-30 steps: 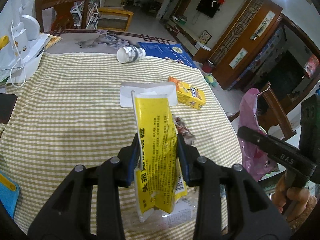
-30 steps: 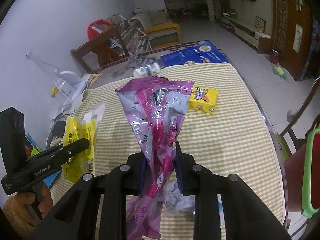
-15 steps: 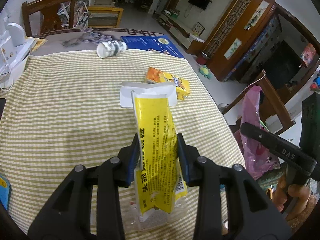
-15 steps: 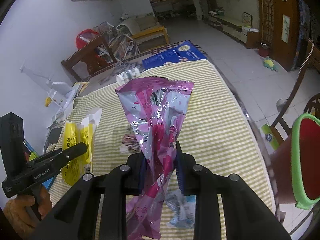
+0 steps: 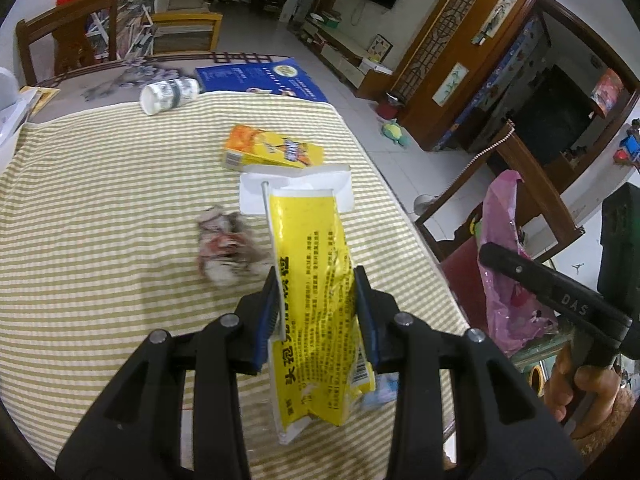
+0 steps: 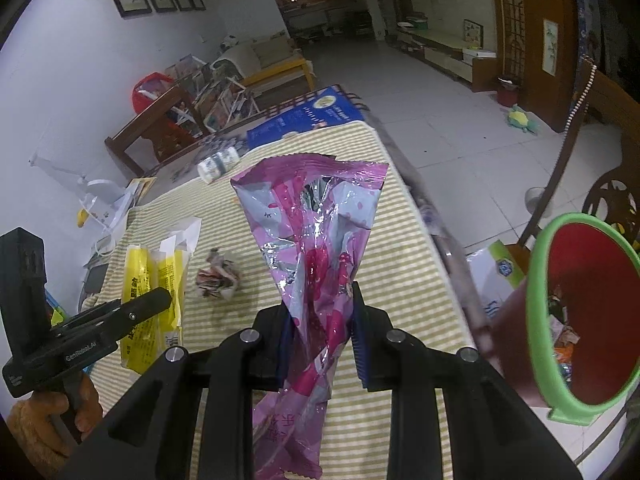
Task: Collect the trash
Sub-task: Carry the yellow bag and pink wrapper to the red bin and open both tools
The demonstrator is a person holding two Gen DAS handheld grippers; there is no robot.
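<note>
My left gripper [image 5: 316, 280] is shut on a yellow wrapper [image 5: 312, 280] with a white end, held above the checked tablecloth. My right gripper [image 6: 320, 300] is shut on a crumpled pink foil bag [image 6: 316, 232], held over the table's right side. A red bin with a green rim [image 6: 576, 312] stands just off the table's right edge, with trash inside. A crumpled paper wad [image 5: 224, 248] lies on the cloth; it also shows in the right wrist view [image 6: 218, 278]. An orange carton [image 5: 272, 152] and a tipped white cup [image 5: 168, 94] lie farther back.
A blue booklet [image 5: 256, 78] lies at the table's far end. Wooden chairs [image 5: 516, 184] stand by the right edge and behind the table. A white box [image 6: 496, 276] sits beside the bin. Papers and a white lamp [image 6: 100, 200] crowd the left side.
Both grippers have moved right toward the table's edge, each with its wrapper in it. The red bin has come much nearer in the right wrist view. The paper wad now shows to the left.
</note>
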